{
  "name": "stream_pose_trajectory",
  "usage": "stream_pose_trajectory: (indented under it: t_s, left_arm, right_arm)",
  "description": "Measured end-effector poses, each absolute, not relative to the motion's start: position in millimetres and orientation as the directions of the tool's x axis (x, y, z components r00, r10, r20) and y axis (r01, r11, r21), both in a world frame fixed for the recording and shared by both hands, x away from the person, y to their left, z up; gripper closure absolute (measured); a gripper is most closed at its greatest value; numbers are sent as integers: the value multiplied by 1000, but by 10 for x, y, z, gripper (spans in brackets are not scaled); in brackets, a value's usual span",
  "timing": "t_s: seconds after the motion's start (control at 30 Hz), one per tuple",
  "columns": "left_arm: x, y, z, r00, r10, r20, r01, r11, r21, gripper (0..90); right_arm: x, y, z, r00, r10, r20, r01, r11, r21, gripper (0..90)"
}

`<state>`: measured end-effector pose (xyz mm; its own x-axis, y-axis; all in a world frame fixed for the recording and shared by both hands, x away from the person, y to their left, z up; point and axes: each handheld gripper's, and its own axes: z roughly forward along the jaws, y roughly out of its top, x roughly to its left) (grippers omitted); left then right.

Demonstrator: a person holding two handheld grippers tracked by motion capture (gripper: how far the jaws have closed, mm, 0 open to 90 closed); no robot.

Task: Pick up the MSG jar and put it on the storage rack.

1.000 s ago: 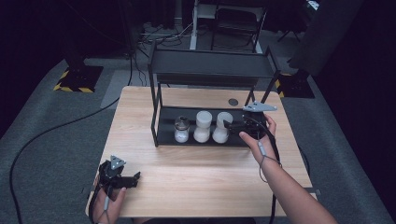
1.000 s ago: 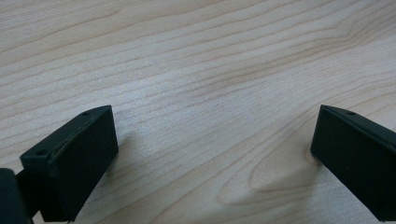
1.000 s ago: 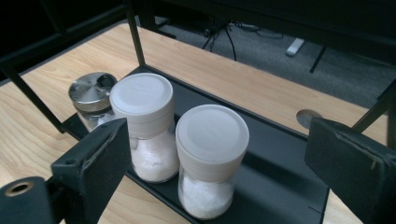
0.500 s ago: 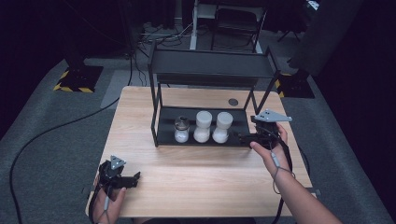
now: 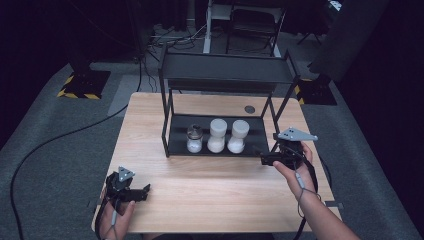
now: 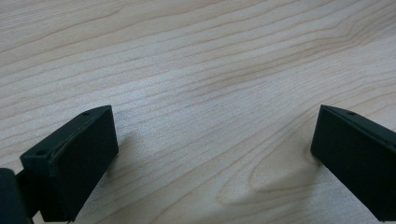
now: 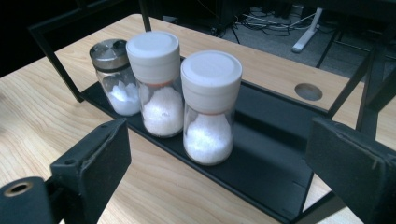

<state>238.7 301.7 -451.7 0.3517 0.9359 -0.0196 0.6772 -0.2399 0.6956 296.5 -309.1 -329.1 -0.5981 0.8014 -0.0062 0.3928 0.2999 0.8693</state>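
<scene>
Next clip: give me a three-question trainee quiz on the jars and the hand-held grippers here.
1. How many jars stand on the rack's lower shelf?
2. True or false: the right hand-held gripper is shut on a jar.
3. Which jar has a metal cap: A the left jar, B the middle jar, C the right jar?

Key: 1. Three. 2. False; its jaws are open, off the jars. 3. A.
</scene>
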Motion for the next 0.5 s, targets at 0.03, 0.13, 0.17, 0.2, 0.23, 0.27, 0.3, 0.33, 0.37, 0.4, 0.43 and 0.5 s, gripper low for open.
stream_pose_trajectory:
  t_s: [0.03, 0.13, 0.17, 0.2, 0.23, 0.27, 0.3, 0.33, 0.37, 0.4, 0.43, 0.5]
  left_arm:
    - [2387, 3017, -4517, 352, 936, -20, 677, -240, 696, 2]
    - [2387, 3017, -4516, 352, 936, -20, 677, -240, 695, 2]
    - [2387, 3017, -4517, 352, 936, -19, 677, -240, 695, 2]
    - [2386, 3017, -4517, 352, 936, -20, 677, -240, 696, 2]
    - [2387, 3017, -4517, 352, 936, -20, 677, -240, 695, 2]
    - [2387, 3017, -4517, 352, 936, -20, 677, -240, 695, 2]
    - [2387, 3017, -4517, 352, 936, -19, 677, -240, 696, 2]
    - [2387, 3017, -4517, 352, 936, -20, 677, -240, 696, 2]
    - [2387, 3017, -4517, 352, 936, -20, 677, -240, 695, 2]
    - [2387, 3017, -4517, 352, 936, -20, 677, -240, 696, 2]
    - [2387, 3017, -4517, 352, 936, -20, 677, -240, 696, 2]
    - [2387, 3017, -4517, 352, 936, -20, 677, -240, 696, 2]
  right_arm:
    - [2957, -3105, -3314, -596, 803, -4, 398, 300, 867, 71]
    - [2950, -3127, -3347, -595, 804, -4, 404, 303, 863, 71]
    - [2946, -3134, -3357, -593, 805, -1, 408, 302, 861, 71]
    - [2944, -3143, -3372, -592, 806, 1, 410, 301, 861, 70]
    - [2941, -3152, -3387, -591, 806, 2, 413, 300, 860, 70]
    - [2939, -3158, -3404, -589, 808, 6, 417, 298, 859, 70]
    - [2938, -3163, -3419, -588, 809, 8, 421, 298, 857, 70]
    - [2937, -3166, -3437, -587, 809, 8, 424, 300, 855, 70]
    - [2937, -3166, -3444, -587, 810, 8, 426, 301, 853, 70]
    - [2936, -3172, -3470, -587, 810, 9, 431, 303, 850, 70]
    - [2938, -3177, -3485, -587, 809, 10, 435, 305, 847, 70]
    - [2936, -3190, -3519, -584, 811, 19, 445, 301, 844, 70]
